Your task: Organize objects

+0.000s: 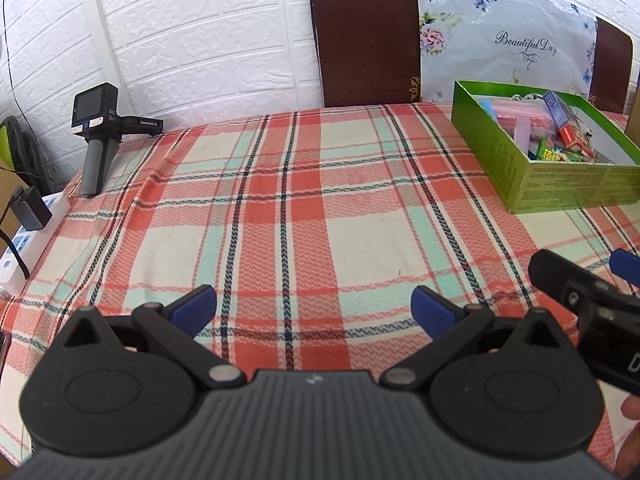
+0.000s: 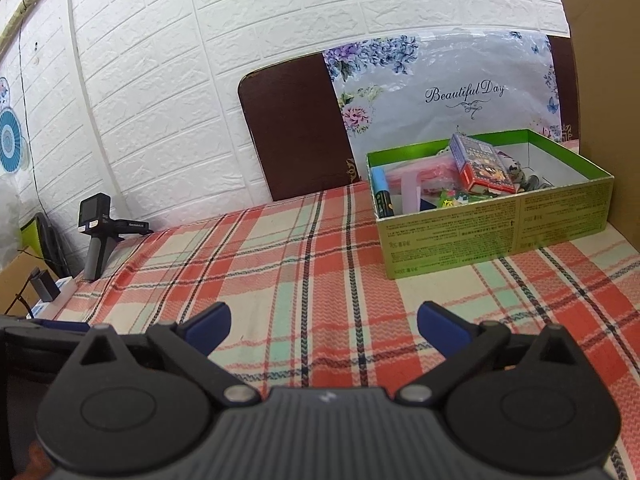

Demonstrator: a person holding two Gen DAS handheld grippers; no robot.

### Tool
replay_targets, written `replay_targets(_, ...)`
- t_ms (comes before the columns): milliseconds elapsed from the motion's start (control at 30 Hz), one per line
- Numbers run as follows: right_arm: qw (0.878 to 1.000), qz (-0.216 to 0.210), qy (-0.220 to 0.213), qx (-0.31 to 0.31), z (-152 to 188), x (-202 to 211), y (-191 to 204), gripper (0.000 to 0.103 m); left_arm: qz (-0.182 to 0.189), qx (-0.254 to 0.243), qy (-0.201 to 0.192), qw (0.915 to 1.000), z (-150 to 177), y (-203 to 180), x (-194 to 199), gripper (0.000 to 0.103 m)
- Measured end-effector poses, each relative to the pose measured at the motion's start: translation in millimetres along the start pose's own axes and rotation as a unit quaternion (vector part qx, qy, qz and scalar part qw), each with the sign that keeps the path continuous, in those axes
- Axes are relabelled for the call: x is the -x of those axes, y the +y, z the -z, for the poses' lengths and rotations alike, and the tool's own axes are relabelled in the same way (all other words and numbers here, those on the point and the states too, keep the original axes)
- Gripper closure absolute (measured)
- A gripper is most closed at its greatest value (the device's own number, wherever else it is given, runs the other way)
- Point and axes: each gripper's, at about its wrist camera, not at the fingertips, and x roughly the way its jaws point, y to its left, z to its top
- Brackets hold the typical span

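Observation:
A green cardboard box [image 1: 508, 152] [image 2: 492, 224] stands on the plaid tablecloth at the far right. It holds several small items, among them a red and blue carton [image 2: 476, 164] and a blue tube [image 2: 380, 188]. My left gripper [image 1: 314, 308] is open and empty, low over the cloth near the table's front. My right gripper [image 2: 324, 326] is open and empty, low over the cloth in front of the box. The right gripper also shows at the right edge of the left wrist view [image 1: 592, 300].
A black camera on a grey handle [image 1: 96, 128] [image 2: 96, 232] stands at the table's far left corner. A white power strip with a black plug [image 1: 28, 220] lies off the left edge. Brown chair backs [image 1: 364, 36] and a floral plastic sheet [image 2: 440, 92] lean on the wall behind. A cardboard panel [image 2: 608, 100] stands at the right.

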Motion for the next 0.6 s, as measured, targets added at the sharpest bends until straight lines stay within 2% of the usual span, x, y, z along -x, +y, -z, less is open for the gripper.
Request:
replay_targets(400, 1.000, 0.005, 0.000, -0.009, -5.6, 2.5, -3.8, 0.000, 0.016, -0.006, 0.004, 0.9999, -3.7, -6.6, 2.8, 0.000)
replay_targets(600, 1.000, 0.008, -0.010, -0.005, -8.8, 5.8, -4.7, 0.000, -0.004, -0.001, 0.007, 1.0000, -7.5, -6.8, 2.6, 0.000)
